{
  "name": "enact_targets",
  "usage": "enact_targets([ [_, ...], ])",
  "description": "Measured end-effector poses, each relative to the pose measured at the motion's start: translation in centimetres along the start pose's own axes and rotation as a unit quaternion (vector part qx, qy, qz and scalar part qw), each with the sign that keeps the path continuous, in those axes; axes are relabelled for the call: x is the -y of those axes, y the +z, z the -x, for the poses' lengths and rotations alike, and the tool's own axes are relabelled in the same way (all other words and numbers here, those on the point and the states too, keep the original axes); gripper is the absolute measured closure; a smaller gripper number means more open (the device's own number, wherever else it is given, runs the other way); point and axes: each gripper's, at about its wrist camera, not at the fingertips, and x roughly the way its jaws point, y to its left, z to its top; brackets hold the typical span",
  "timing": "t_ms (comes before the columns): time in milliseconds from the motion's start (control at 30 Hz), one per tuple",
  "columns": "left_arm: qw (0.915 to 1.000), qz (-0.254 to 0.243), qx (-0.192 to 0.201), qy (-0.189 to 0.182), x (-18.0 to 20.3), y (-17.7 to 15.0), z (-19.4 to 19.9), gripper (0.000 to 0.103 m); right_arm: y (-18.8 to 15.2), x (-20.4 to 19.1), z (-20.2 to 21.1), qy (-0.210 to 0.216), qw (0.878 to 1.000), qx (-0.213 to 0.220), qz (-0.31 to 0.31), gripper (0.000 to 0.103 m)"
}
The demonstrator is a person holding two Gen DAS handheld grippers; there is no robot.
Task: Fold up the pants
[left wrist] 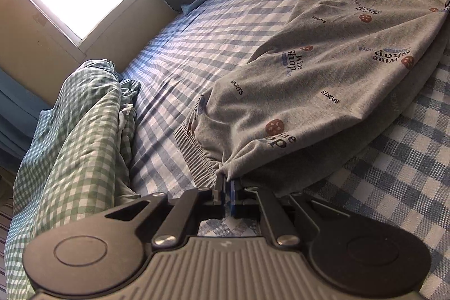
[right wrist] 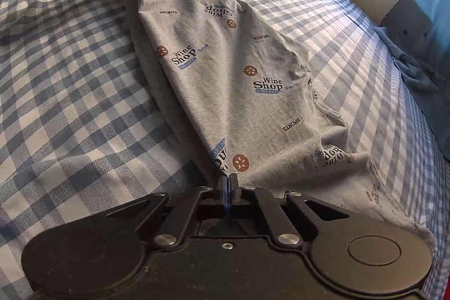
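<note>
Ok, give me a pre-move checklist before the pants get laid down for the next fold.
1. Left gripper clamped on the pants at the gathered waistband end: ok, jaws shut on fabric.
2. Right gripper clamped on the opposite end: ok, jaws shut on fabric.
3. Fabric stretched between the two grips: ok, though wrinkled and bunched along one side.
4. Both layers caught in each grip: cannot tell.
5. Landing area on the blue checked sheet free of clutter: ok.
6. Green checked bedding apart from the pants: ok.
</note>
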Motion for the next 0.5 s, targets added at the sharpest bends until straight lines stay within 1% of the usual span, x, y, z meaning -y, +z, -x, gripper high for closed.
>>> enact_targets([
  [267, 0.9995, 0.008, -0.027, -0.012, 0.3, -0.4, 0.3, 0.101, -0.4, -0.9, -0.7, 0.009, 1.0, -0.016, 0.014, 0.103],
  [367, 0.9973, 0.035, -0.052, -0.037, 0.3, -0.1, 0.4, 0.099, -0.6, -1.1, -1.1, 0.008, 1.0, -0.018, 0.011, 0.102],
  [400, 0.9956, 0.053, -0.063, -0.046, 0.3, 0.1, 0.6, 0.095, -0.6, -1.0, -1.0, 0.006, 1.0, -0.016, 0.002, 0.098],
  [467, 0.9912, 0.094, -0.075, -0.056, 0.3, 0.6, 1.2, 0.079, -0.6, -0.7, -0.5, 0.002, 1.0, -0.01, -0.023, 0.077],
  [500, 0.9888, 0.114, -0.079, -0.056, 0.3, 0.9, 1.6, 0.056, -0.7, -0.4, 0.0, 0.002, 0.999, -0.004, -0.036, 0.072],
])
